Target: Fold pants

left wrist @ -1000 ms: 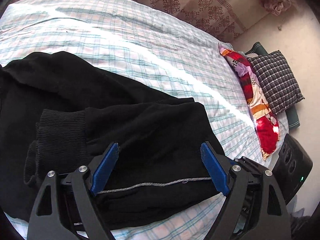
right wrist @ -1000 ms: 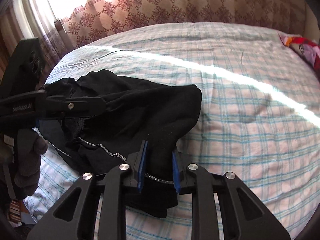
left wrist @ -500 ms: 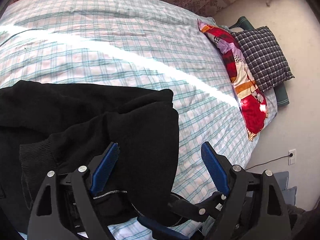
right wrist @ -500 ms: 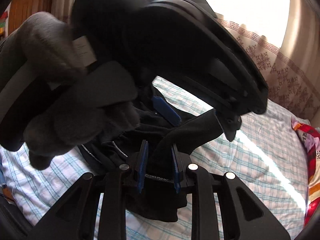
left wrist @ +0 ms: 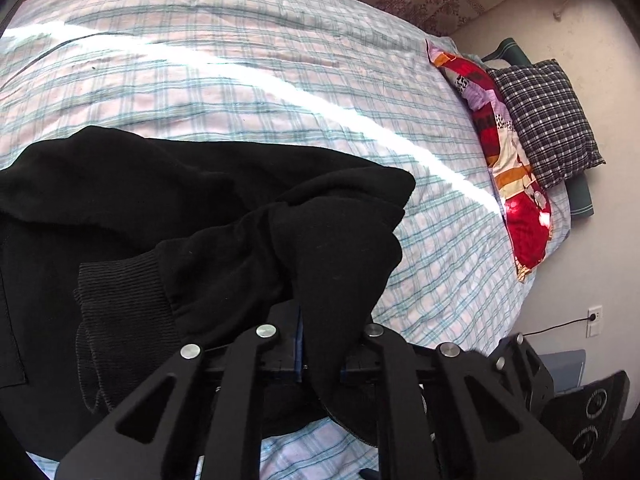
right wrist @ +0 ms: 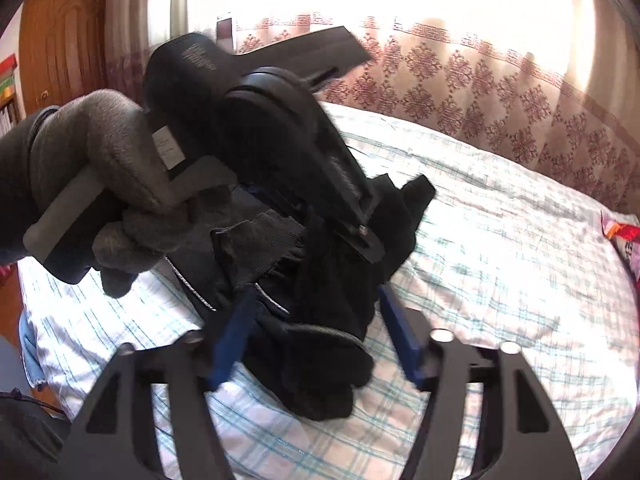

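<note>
Black pants (left wrist: 168, 216) lie bunched on the plaid bed sheet (left wrist: 248, 80), with a ribbed cuff (left wrist: 120, 304) at the left. My left gripper (left wrist: 320, 356) is shut on a fold of the pants fabric that runs up between its fingers. In the right wrist view the pants (right wrist: 320, 320) sit crumpled on the bed. My right gripper (right wrist: 316, 336) is open around the bundle, its blue pads apart. The left gripper body (right wrist: 280, 140), held by a grey-gloved hand (right wrist: 100, 172), hangs over the pants.
A red patterned pillow (left wrist: 508, 172) and a checked cushion (left wrist: 548, 120) lie at the bed's right edge. A black speaker (left wrist: 592, 416) stands on the floor below. A patterned curtain (right wrist: 480, 92) lines the far side. A wooden door (right wrist: 60, 40) is at the left.
My left gripper has shut on the pants fabric. My right gripper has opened and let go of its fold. The pants are more bunched together.
</note>
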`<state>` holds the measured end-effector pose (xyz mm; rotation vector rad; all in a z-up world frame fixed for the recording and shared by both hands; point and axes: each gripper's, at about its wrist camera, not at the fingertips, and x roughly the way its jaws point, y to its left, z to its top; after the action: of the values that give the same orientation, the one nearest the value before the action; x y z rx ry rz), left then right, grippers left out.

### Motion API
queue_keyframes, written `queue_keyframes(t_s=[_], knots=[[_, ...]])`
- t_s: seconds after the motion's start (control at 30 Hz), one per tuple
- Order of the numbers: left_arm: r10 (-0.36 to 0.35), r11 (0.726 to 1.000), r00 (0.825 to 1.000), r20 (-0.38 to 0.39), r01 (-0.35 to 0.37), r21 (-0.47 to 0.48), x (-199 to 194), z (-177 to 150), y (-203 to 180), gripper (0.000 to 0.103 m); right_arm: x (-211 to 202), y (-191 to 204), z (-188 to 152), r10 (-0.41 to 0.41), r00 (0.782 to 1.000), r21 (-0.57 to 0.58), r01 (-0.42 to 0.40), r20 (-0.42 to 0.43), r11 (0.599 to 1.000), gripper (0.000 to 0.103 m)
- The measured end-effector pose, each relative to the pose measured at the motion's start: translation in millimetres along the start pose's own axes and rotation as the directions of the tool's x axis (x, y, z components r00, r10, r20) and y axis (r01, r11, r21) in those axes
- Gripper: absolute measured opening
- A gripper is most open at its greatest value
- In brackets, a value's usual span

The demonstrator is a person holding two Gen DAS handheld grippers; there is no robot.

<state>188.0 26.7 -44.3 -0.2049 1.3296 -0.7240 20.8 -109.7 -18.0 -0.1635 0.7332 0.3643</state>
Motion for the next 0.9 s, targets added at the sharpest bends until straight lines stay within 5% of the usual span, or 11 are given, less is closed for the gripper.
queue_keyframes(t_s=[0.3, 0.37, 0.4, 0.47, 0.67, 0.9], knots=[[-0.029, 0.999, 0.999, 0.041, 0.030, -0.035, -11, -6, 11, 0.011, 21, -4, 10, 0.166, 0.982, 0.157, -0.151, -0.091, 0.976, 0.078], [-0.037, 0.999, 0.998, 0.049, 0.038, -0.033, -14, -6, 10, 0.011, 35, 3, 12, 0.134, 0.982, 0.145, -0.115, -0.130, 0.983, 0.061], [-0.040, 0.999, 0.998, 0.055, 0.042, -0.033, -15, -5, 11, 0.011, 43, 4, 13, 0.122, 0.980, 0.144, -0.100, -0.157, 0.985, 0.036], [-0.049, 0.998, 0.997, 0.065, 0.052, -0.031, -19, -5, 15, 0.011, 43, 15, 11, 0.135, 0.978, 0.145, -0.112, -0.159, 0.983, 0.028], [-0.056, 0.998, 0.989, 0.135, 0.058, -0.009, -59, -1, 43, 0.011, 46, 43, 47, 0.211, 0.973, 0.123, -0.199, -0.095, 0.972, 0.025], [0.010, 1.000, 0.974, 0.226, -0.012, 0.009, -140, 5, 103, 0.011, 77, 101, 112, 0.386, 0.922, 0.139, -0.377, -0.040, 0.916, 0.025]])
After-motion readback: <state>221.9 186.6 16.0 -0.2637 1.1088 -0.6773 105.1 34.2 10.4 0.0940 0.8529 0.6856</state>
